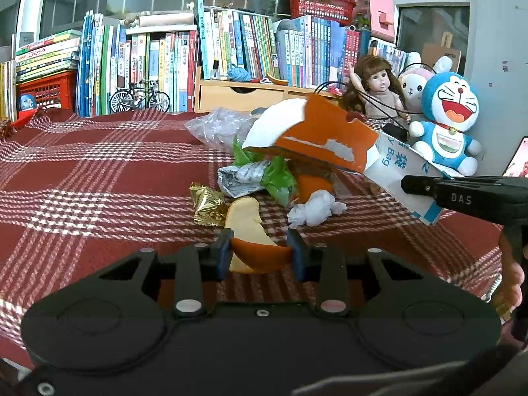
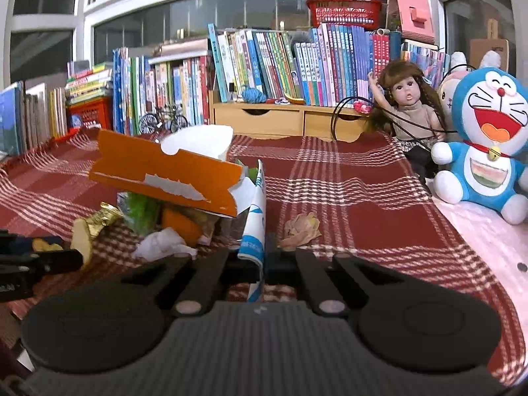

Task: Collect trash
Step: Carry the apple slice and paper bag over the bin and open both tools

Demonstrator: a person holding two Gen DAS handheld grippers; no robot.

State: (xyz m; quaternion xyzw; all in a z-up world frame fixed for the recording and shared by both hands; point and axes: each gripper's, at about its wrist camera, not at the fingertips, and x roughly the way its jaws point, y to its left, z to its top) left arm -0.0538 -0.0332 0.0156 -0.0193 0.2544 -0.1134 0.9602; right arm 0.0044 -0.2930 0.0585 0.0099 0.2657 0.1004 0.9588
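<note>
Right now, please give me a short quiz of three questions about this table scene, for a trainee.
1. True or false: the left gripper is closed on a piece of orange peel.
2. What does the right gripper pinch? A) the gold wrapper B) the white and blue paper bag C) the crumpled white tissue
3. Fill in: the trash lies on a red ______ cloth.

Key: 1 true; 2 B; 3 plaid.
</note>
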